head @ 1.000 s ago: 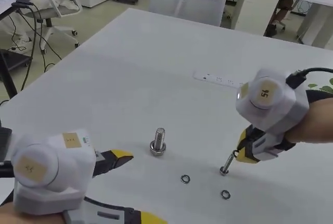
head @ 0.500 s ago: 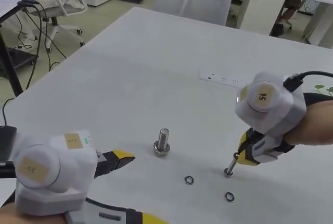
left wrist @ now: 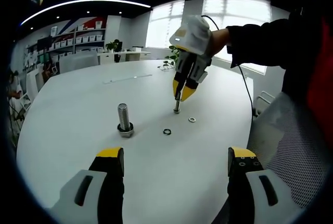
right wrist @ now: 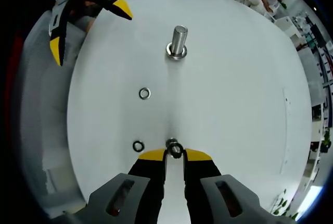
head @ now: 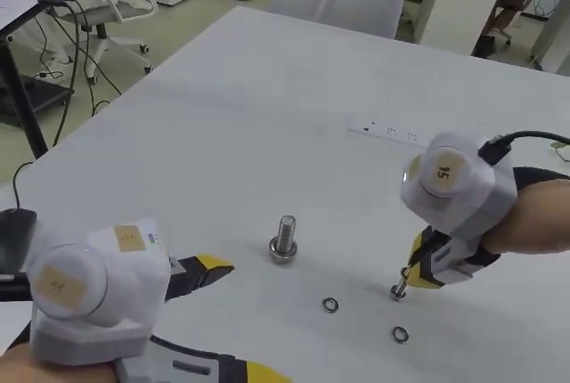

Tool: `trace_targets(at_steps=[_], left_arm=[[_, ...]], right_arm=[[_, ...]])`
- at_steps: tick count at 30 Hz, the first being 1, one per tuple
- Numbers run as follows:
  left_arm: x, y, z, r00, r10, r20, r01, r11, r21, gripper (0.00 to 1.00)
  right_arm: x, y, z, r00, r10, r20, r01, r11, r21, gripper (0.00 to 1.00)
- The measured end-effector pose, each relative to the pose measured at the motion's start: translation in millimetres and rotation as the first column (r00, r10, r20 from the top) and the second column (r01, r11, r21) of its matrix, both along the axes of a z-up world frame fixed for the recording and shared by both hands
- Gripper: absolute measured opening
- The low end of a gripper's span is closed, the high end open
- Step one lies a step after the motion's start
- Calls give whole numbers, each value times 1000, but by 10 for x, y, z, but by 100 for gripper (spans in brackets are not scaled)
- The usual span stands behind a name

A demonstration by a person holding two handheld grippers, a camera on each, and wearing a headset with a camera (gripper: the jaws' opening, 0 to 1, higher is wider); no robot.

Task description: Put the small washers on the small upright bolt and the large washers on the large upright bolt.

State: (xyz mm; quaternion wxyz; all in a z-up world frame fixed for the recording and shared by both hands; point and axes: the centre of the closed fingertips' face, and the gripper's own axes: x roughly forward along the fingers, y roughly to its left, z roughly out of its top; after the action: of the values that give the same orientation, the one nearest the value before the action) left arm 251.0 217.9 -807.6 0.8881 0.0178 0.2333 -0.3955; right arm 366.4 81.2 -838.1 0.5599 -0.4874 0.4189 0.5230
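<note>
My right tongs (right wrist: 174, 155) are clenched on the top of the small bolt (right wrist: 174, 147), which stands on the counter (head: 267, 134) just under their yellow tips, leaning a little in the head view. Whether a washer is pinched in there with it I cannot tell. My left tongs (left wrist: 174, 157) hang released, jaws wide, low over the near edge of the counter and well apart from everything.

Two small washers lie flat and loose: one (head: 330, 305) between the two bolts, the other (head: 400, 335) just beside the small bolt on my side. The large bolt (head: 285, 239) stands upright to the left, with a wide ring at its foot; bolt head or washer, I cannot say.

I judge I am at the small bolt's step, steadying it or seating a washer. Next I would let go, lift straight off so the bolt stays standing, then pick the nearer loose washer by its rim.
</note>
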Motion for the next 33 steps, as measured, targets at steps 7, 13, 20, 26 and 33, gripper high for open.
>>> trace_targets(at_steps=[7,13,20,26,33], left_arm=[[8,13,-5,1000,9,-1,-9,1000,3,82],[8,11,-19,1000,13,-5,-13,1000,6,82],[0,13,-36,1000,16,-7,-16,1000,9,81],[-8,15,-44,1000,19,-8,-19,1000,9,81],[-14,13,-49,1000,21,-7,-21,1000,10,81]], right_arm=[[-11,-15,-164,1000,-4,-14,4,1000,-14,14],[-10,-26,-245,1000,-1,-10,1,1000,-19,14],[-22,-28,-290,1000,3,-13,-3,1000,-16,14],[-27,-19,-308,1000,10,-13,-10,1000,-15,14],[-40,-16,-316,1000,4,-16,-4,1000,-11,18]])
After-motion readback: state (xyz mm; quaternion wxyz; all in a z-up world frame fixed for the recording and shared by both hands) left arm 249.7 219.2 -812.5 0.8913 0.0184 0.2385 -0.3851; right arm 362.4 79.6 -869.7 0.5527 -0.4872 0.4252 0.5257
